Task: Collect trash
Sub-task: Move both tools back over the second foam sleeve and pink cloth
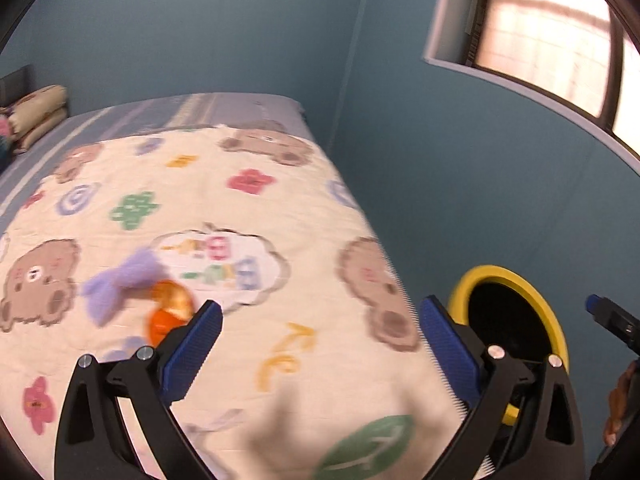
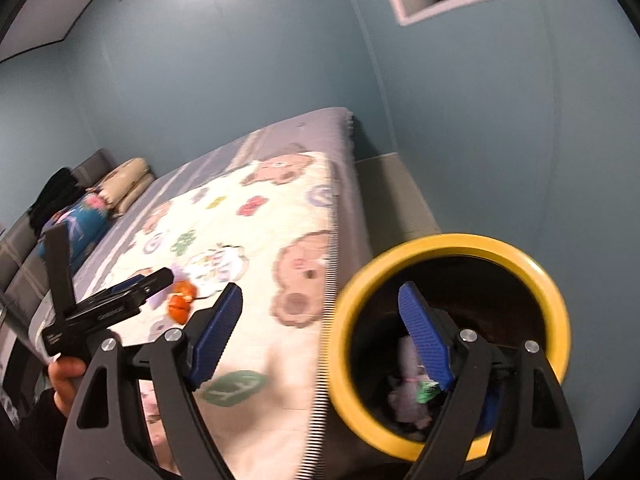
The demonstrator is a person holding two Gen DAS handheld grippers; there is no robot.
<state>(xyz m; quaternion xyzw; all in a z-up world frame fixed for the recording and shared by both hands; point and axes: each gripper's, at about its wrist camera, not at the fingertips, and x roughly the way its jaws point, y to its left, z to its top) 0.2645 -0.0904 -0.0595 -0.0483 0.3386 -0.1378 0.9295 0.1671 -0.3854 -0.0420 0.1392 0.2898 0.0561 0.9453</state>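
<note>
On the bear-print quilt (image 1: 248,208) lie a crumpled purple wrapper (image 1: 124,284) and an orange piece of trash (image 1: 172,314), just left of my left gripper (image 1: 320,312). That gripper is open, with nothing between its blue pads. A yellow-rimmed black bin (image 1: 496,272) stands beside the bed at the right. In the right wrist view my right gripper (image 2: 320,296) is open and empty. Its right finger hangs over the bin (image 2: 460,242), where pale purple and green trash (image 2: 412,380) lies. The orange trash (image 2: 182,300) shows beyond my left gripper's fingers (image 2: 156,280).
Folded pillows (image 1: 36,116) lie at the head of the bed, with a blue patterned one (image 2: 80,220) beside them. Blue walls close the far side and the right, with a window (image 1: 560,40) high up. A hand (image 2: 68,372) holds the left gripper.
</note>
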